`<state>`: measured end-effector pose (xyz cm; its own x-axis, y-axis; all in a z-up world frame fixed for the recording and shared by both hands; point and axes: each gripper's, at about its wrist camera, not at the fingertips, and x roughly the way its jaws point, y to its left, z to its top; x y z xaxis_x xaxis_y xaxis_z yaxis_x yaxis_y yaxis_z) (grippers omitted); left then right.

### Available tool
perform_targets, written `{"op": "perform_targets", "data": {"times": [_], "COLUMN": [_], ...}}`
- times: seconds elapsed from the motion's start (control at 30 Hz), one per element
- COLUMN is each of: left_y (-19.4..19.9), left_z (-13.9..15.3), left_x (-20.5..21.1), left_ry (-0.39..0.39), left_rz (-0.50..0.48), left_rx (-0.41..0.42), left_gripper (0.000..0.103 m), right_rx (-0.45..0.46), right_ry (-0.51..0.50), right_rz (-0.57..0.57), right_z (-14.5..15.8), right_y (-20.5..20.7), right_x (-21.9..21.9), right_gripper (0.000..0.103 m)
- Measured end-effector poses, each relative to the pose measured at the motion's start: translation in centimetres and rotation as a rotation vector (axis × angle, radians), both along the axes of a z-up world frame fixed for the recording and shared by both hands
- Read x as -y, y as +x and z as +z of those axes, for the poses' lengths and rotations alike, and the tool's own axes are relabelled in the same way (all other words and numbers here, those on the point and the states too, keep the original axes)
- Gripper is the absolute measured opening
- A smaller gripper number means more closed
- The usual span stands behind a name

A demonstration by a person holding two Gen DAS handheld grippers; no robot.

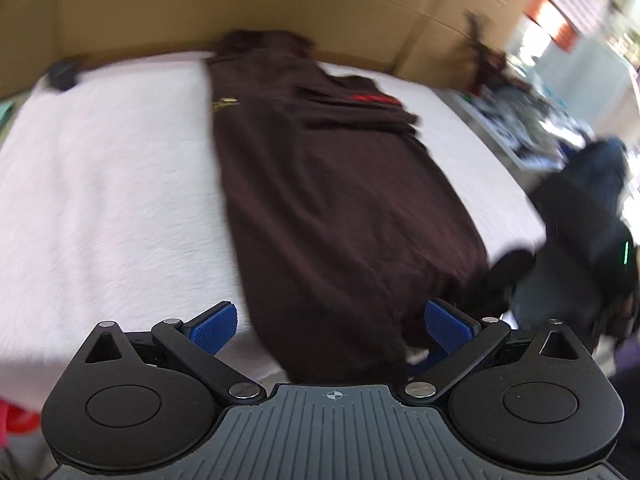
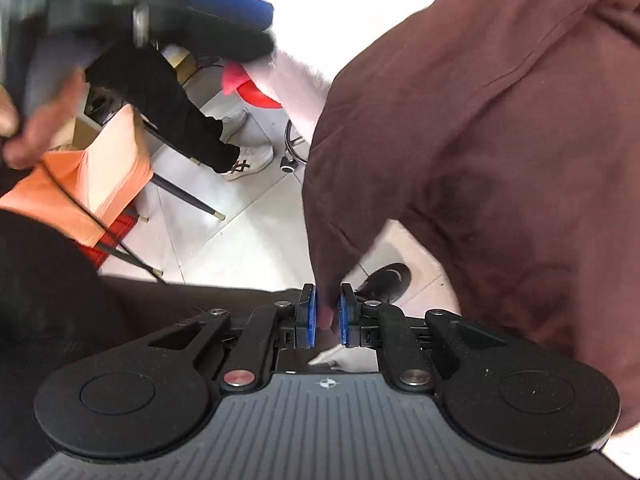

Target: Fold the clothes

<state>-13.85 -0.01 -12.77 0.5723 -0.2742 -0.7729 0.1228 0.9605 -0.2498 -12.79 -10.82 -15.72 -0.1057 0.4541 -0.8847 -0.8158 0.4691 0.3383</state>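
Note:
A dark brown garment (image 1: 340,200) lies lengthwise on the white fuzzy table cover (image 1: 112,184), with a red mark near its far end. My left gripper (image 1: 332,328) is open, its blue pads (image 1: 218,326) wide apart on either side of the garment's near hem, which droops over the table edge. In the right wrist view the same garment (image 2: 500,140) hangs off the table edge, and my right gripper (image 2: 327,316) is shut on its lower corner, with the cloth pinched between the narrow blue pads (image 2: 307,316). The left gripper's blue finger (image 2: 232,0) shows blurred at the upper left.
A big cardboard box (image 1: 280,0) stands behind the table, and a small dark object (image 1: 64,74) lies at its far left corner. Beside the table are an orange chair (image 2: 96,172), a red stool (image 2: 256,94), a person's leg with a white shoe (image 2: 248,162), and tiled floor (image 2: 248,240).

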Motion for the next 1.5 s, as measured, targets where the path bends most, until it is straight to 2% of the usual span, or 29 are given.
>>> {"op": "perform_targets", "data": {"times": [0.13, 0.2, 0.33, 0.43, 0.5, 0.63, 0.73, 0.77, 0.83, 0.87, 1.0, 1.07, 1.2, 1.27, 1.43, 1.5], "left_y": [-0.2, -0.4, 0.1, 0.9, 1.6, 2.5, 3.1, 2.9, 2.8, 2.8, 2.9, 2.9, 2.2, 1.6, -0.1, 0.2], "left_z": [-1.5, -2.5, -5.1, -7.2, -8.3, -9.2, -9.7, -9.9, -10.5, -11.0, -13.0, -13.9, -13.1, -12.2, -8.6, -6.4], "left_x": [4.4, 6.4, 7.8, 7.3, 6.6, 5.5, 4.8, 4.9, 5.2, 4.9, 3.8, 3.3, 2.1, 1.7, -0.1, -0.5], "left_ry": [0.111, 0.175, 0.212, 0.205, 0.195, 0.146, 0.108, 0.127, 0.137, 0.116, 0.093, 0.090, 0.091, 0.097, 0.125, 0.106], "left_rz": [-0.224, -0.315, -0.378, -0.355, -0.326, -0.267, -0.225, -0.230, -0.232, -0.222, -0.172, -0.147, -0.135, -0.142, -0.126, -0.107], "left_rx": [0.004, 0.008, -0.033, -0.081, -0.100, -0.115, -0.121, -0.124, -0.141, -0.169, -0.251, -0.286, -0.275, -0.264, -0.212, -0.174], "left_gripper": [0.103, 0.103, 0.103, 0.103, 0.103, 0.103, 0.103, 0.103, 0.103, 0.103, 0.103, 0.103, 0.103, 0.103, 0.103, 0.103], "right_rx": [-0.023, 0.015, 0.085, 0.135, 0.161, 0.142, 0.154, 0.165, 0.210, 0.214, 0.227, 0.198, 0.194, 0.187, 0.198, 0.218], "right_ry": [0.015, 0.017, 0.092, 0.151, 0.158, 0.151, 0.106, 0.089, 0.054, 0.056, 0.067, 0.086, 0.109, 0.145, 0.190, 0.183], "right_rz": [0.003, -0.009, -0.058, -0.089, -0.062, -0.013, 0.025, 0.032, 0.002, -0.031, -0.161, -0.210, -0.223, -0.226, -0.250, -0.276], "right_z": [2.6, 4.2, 6.8, 8.5, 8.5, 6.7, 4.7, 4.2, 3.6, 3.5, 3.2, 3.2, 4.4, 5.5, 7.2, 7.3], "right_y": [1.5, 2.4, 5.1, 7.2, 8.2, 9.9, 11.1, 11.6, 13.6, 15.0, 20.4, 22.9, 24.3, 24.3, 25.0, 25.6], "right_x": [3.4, 4.3, 4.7, 4.6, 3.3, -0.1, -2.3, -2.9, -3.0, -2.9, -2.4, -1.9, -1.2, -1.1, -1.0, -0.8], "right_gripper": [0.015, 0.015, 0.015, 0.014, 0.014, 0.014, 0.014, 0.014, 0.014, 0.006, 0.007, 0.000, 0.001, 0.009, 0.019, 0.023]}}
